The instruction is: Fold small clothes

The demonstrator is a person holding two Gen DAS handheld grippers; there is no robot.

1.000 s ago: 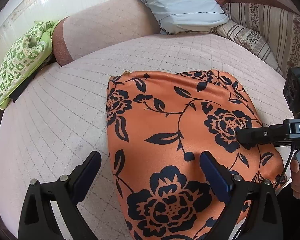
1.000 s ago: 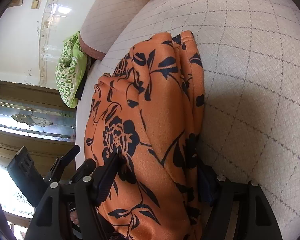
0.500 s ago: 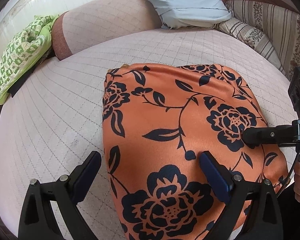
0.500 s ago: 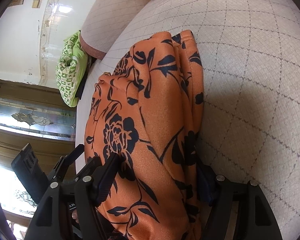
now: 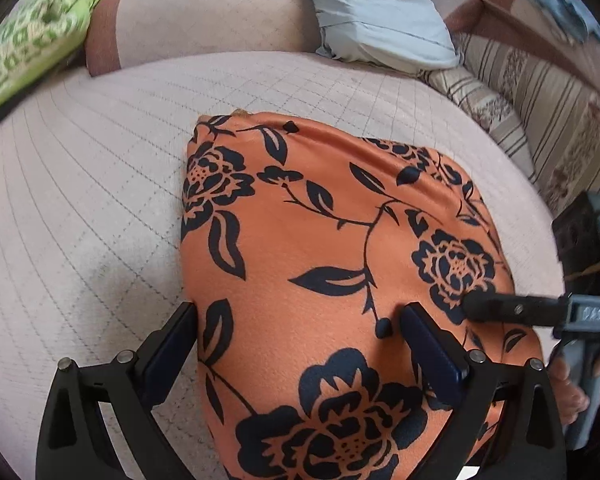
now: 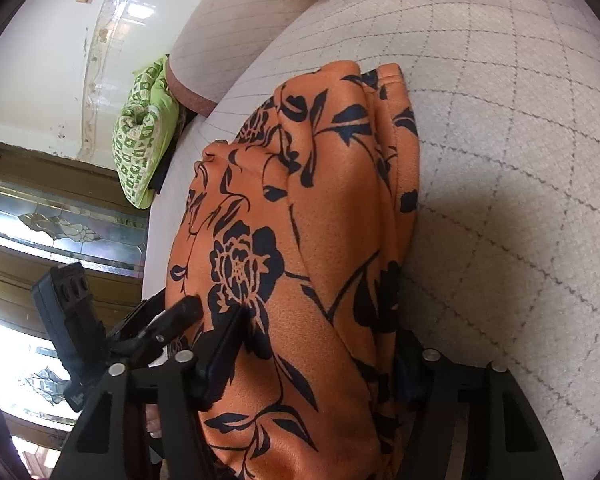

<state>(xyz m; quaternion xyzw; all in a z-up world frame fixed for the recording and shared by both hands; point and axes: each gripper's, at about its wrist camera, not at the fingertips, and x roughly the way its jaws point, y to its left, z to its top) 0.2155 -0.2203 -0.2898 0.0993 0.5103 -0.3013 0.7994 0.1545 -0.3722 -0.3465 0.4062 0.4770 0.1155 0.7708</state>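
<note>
We see the orange cloth with dark flowers [image 5: 320, 264] lying folded in a thick bundle on the pale checked bed cover [image 5: 80, 208], with a light blue pillow [image 5: 372, 12] far behind it and a green cushion [image 6: 144, 132] off at the edge. Our left gripper [image 5: 298, 320] sits low over the near end of the cloth with its jaws spread wide, one finger just beside the cloth's edge and the other on top of it, squeezing nothing. Our right gripper [image 6: 320, 344] has the thick folded edge of the cloth between its jaws, which are closing in on it, and its left finger [image 6: 224, 344] lies against the cloth.
</note>
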